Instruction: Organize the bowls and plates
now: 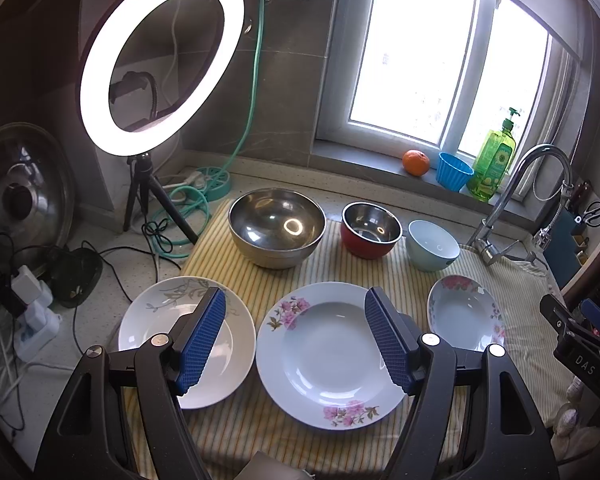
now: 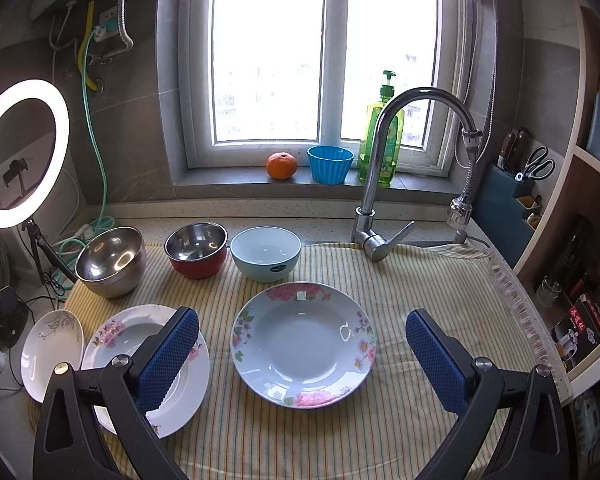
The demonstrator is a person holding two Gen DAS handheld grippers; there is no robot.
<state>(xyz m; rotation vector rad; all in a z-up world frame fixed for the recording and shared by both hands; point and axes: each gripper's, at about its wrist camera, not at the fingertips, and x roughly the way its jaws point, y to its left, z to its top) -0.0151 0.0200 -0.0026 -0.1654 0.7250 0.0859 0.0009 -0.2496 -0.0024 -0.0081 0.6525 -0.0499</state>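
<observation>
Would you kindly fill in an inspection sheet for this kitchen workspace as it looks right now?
Surface: striped cloth spread over the counter.
Job's things: three plates in front, grey-leaf plate, pink-flower plate, small floral plate; behind, large steel bowl, red bowl, pale blue bowl.
Clutter: orange, blue cup, soap bottle on the sill.
Grippers: left gripper and right gripper open, holding nothing.
Cables: black cable, green hose at left.
Surroundings: ring light, faucet, window.
</observation>
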